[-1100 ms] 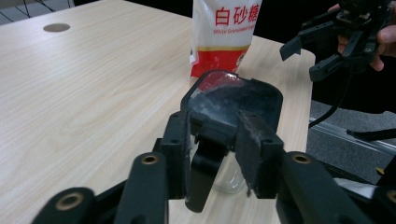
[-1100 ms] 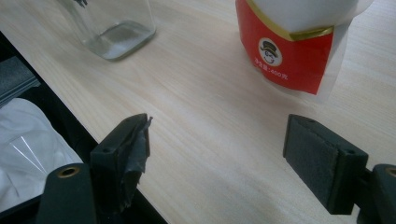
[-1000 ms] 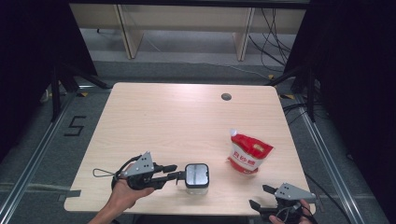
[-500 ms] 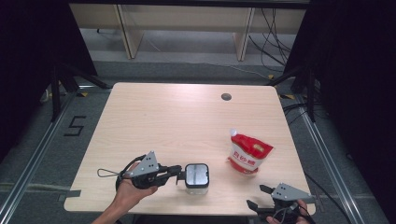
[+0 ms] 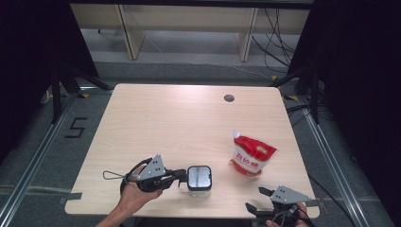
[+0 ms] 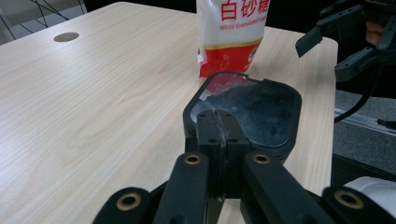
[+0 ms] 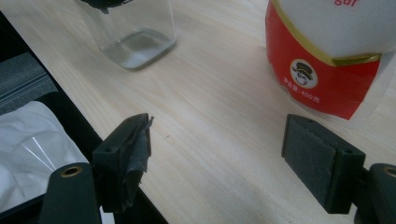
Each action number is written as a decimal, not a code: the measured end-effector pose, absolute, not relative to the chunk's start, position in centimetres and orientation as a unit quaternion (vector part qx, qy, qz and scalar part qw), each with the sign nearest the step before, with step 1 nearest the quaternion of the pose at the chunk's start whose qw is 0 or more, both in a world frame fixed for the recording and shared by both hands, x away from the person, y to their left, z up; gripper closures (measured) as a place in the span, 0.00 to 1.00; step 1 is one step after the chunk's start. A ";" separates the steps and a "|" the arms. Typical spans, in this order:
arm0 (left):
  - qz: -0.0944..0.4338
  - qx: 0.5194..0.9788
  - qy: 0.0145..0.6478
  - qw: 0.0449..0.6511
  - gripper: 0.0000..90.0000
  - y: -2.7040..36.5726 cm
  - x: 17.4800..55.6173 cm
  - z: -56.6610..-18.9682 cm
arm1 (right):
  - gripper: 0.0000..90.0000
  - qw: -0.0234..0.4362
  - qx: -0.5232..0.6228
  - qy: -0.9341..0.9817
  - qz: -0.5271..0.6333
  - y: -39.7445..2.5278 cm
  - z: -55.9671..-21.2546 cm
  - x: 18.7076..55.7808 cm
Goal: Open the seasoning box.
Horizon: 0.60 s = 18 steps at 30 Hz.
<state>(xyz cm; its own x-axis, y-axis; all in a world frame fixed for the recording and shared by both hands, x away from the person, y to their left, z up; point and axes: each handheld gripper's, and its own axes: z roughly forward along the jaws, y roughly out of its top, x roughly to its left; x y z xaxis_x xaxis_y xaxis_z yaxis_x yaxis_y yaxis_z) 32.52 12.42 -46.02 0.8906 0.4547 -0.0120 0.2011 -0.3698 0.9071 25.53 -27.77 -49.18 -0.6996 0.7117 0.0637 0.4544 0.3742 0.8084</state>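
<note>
jar (image 5: 199,178), clear glass, square-shouldered, with a black-rimmed lid (image 6: 247,109): stands upright on the table (image 5: 179,123), near its front edge, a little left of centre. glass base looks empty in the right gripper view (image 7: 133,44). lid top is glossy and smudged.

left gripper (image 5: 177,176): held in the person's left hand (image 5: 135,191), lying low over the table just left of the jar, pointing right. jaws pressed together, pads meeting at the near rim of the lid in the left gripper view; whether they pinch a tab of the lid or only touch it cannot be told. grey three-cornered plate on top; cable looped to the left.

sugar bag (image 5: 251,155), red and white, printed "white granulated sugar": stands on the right part of the table, beyond and to the right of the jar, apart from it. red lower band with round mascot badge faces the right gripper camera (image 7: 322,70).

right gripper (image 5: 259,198): at the front right corner of the table, near side of the bag, touching nothing. jaws spread wide; worn pad on one finger (image 7: 133,154), bare tabletop between them.

round cable hole (image 5: 229,98): far side of table, right of centre.
</note>
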 end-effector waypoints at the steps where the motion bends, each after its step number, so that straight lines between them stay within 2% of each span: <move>1: 0.117 0.819 0.200 0.525 0.99 12.5 32.6 -46.1 | 0.28 0.144 0.352 0.815 0.436 -27.8 -49.2 25.6; 4: 0.119 0.819 0.201 0.525 0.99 12.5 32.4 -46.1 | 0.28 0.149 0.354 0.816 0.431 -27.6 -49.2 25.6; 5: 0.118 0.819 0.201 0.524 0.99 12.5 32.4 -46.1 | 0.28 0.136 0.355 0.816 0.435 -27.4 -49.2 25.6; 7: 0.118 0.818 0.203 0.524 0.99 12.5 32.3 -46.1 | 0.35 0.139 0.349 0.817 0.437 -27.2 -49.1 25.4; 9: 0.118 0.817 0.201 0.528 0.99 12.5 32.4 -46.2 | 0.37 0.143 0.340 0.820 0.437 -27.1 -49.0 25.5; 12: 0.117 0.814 0.205 0.530 0.99 12.5 32.3 -46.2 | 0.50 0.152 0.330 0.816 0.450 -26.5 -48.8 25.2; 18: 0.110 0.809 0.209 0.538 0.99 12.7 32.4 -46.4 | 0.57 0.164 0.305 0.813 0.468 -25.2 -48.5 25.3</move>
